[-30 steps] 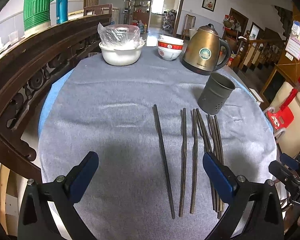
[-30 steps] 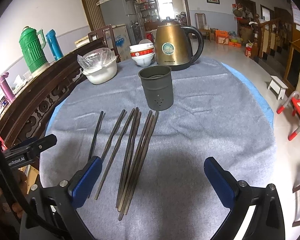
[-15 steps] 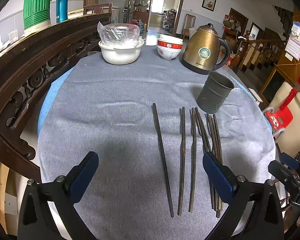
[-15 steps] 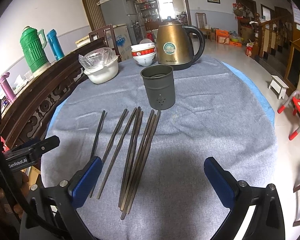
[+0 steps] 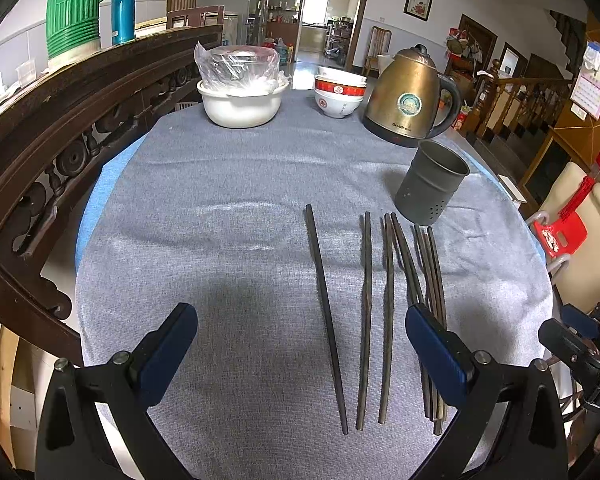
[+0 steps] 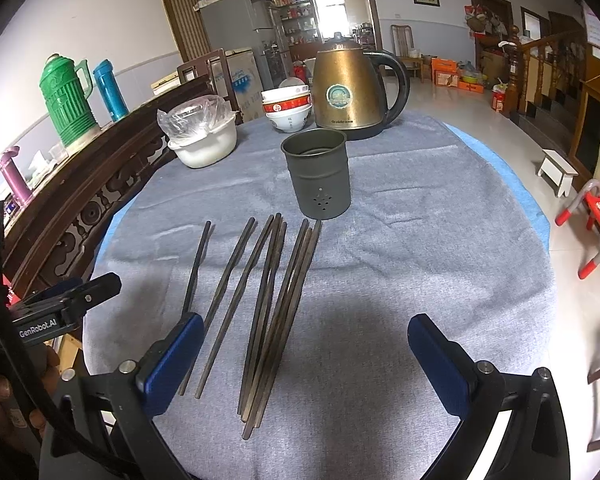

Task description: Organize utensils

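Note:
Several dark chopsticks (image 5: 386, 312) lie side by side on the grey tablecloth (image 5: 220, 240), also seen in the right wrist view (image 6: 268, 300). A dark metal utensil cup (image 5: 430, 188) stands upright just beyond their far ends; it also shows in the right wrist view (image 6: 318, 174). My left gripper (image 5: 300, 344) is open and empty, low over the near ends of the chopsticks. My right gripper (image 6: 304, 352) is open and empty, to the right of the chopsticks' near ends. The left gripper's tip shows in the right wrist view (image 6: 80, 292).
At the table's far side stand a brass kettle (image 5: 410, 96), stacked red-and-white bowls (image 5: 340, 94) and a white bowl with plastic wrap (image 5: 242, 92). A carved wooden rail (image 5: 60, 128) runs along the left. Chairs (image 5: 580, 240) stand at the right.
Both grippers have drawn back and risen slightly; the table's objects have not moved.

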A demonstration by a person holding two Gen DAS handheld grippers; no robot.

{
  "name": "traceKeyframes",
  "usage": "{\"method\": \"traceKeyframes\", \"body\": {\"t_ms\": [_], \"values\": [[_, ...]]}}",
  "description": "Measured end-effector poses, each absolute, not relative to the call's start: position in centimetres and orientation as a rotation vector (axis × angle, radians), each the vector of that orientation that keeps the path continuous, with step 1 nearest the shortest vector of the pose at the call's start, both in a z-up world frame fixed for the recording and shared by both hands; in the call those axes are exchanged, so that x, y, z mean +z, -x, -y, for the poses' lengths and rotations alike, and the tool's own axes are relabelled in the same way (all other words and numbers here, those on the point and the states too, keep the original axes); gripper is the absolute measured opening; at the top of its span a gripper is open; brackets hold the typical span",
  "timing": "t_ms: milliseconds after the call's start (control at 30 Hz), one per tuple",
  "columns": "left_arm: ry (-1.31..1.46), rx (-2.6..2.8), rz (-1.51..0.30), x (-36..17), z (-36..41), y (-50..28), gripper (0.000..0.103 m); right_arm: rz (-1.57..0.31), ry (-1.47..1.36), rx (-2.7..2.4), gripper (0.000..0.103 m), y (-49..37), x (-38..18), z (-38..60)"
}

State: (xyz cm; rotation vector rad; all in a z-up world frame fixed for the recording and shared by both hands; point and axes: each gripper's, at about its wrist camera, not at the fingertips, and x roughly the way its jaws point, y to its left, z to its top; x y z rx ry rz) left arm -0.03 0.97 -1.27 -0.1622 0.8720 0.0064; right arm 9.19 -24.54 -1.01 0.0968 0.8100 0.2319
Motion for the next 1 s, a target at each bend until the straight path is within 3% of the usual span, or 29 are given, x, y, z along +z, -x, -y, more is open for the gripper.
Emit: {"method": "traceKeyframes", "body": {"t_ms": [467,833,900,1000], "values": [[0.193,0.036,-0.932,-2.7,-1.9,-0.5,0.103,-0.908,-0.186,0.242,0.102,-11.0,-2.7,26.0],[0.223,0.024,-0.972,-4.0,-2.2,-1.2,0.103,-1.145,-0.385,0.307,0.057,-17.2,-7.8,25.9],[0.228,0.022,-0.98,-4.2,-2.4,-1.3,0.103,-1.188,-0.412,0.319,0.039,-18.4,-8.7,25.5],[0.231,0.02,-0.989,-4.5,-2.6,-1.5,0.103,-1.244,-0.445,0.319,0.039,-20.0,-9.9,24.9]]}}
